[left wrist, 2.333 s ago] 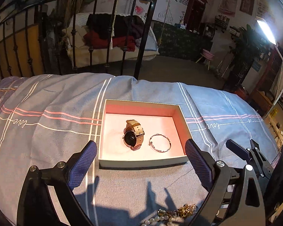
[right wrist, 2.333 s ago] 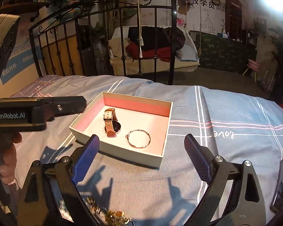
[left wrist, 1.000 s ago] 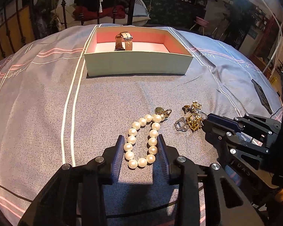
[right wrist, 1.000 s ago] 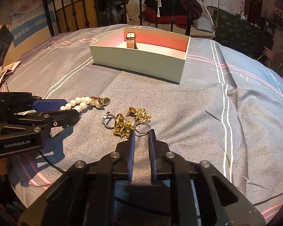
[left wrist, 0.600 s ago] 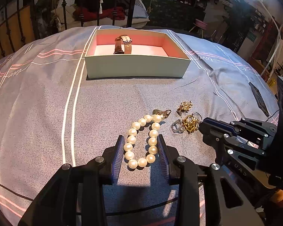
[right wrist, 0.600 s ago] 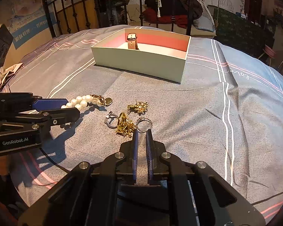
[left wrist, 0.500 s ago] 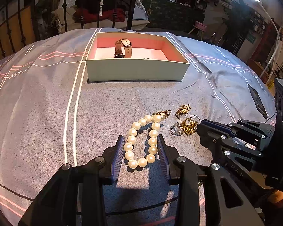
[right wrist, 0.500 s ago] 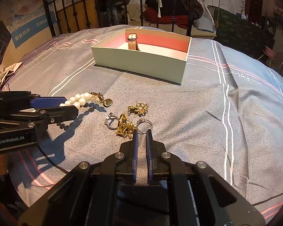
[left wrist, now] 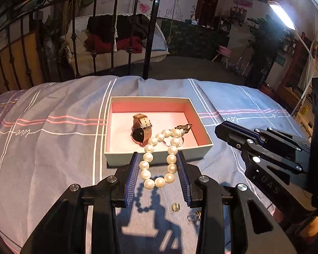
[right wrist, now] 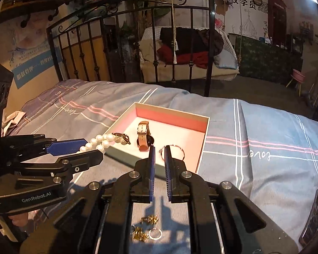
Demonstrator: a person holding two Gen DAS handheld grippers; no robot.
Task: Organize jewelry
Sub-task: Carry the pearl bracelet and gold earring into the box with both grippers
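My left gripper [left wrist: 158, 158] is shut on a white pearl bracelet [left wrist: 160, 180] with a gold clasp and holds it in the air at the near edge of the open pink-lined box [left wrist: 159, 155]. The bracelet also shows in the right wrist view [right wrist: 101, 141]. A watch with a tan strap [left wrist: 141, 132] and a thin bangle [right wrist: 172, 152] lie in the box [right wrist: 173, 114]. My right gripper [right wrist: 159, 154] is nearly shut and empty, raised in front of the box. Small gold pieces and rings [right wrist: 147, 230] lie on the bedspread under it.
The box sits on a grey-blue striped bedspread [left wrist: 53, 137]. A black iron bed frame [right wrist: 137, 42] stands behind. A dark phone [right wrist: 312, 216] lies at the right edge of the bed. A gold stud [left wrist: 175, 206] and ring [left wrist: 194, 216] lie below my left gripper.
My left gripper has lifted the pearl bracelet off the bedspread and carried it up to the box. My right gripper has risen off the gold pieces, which stayed on the bed.
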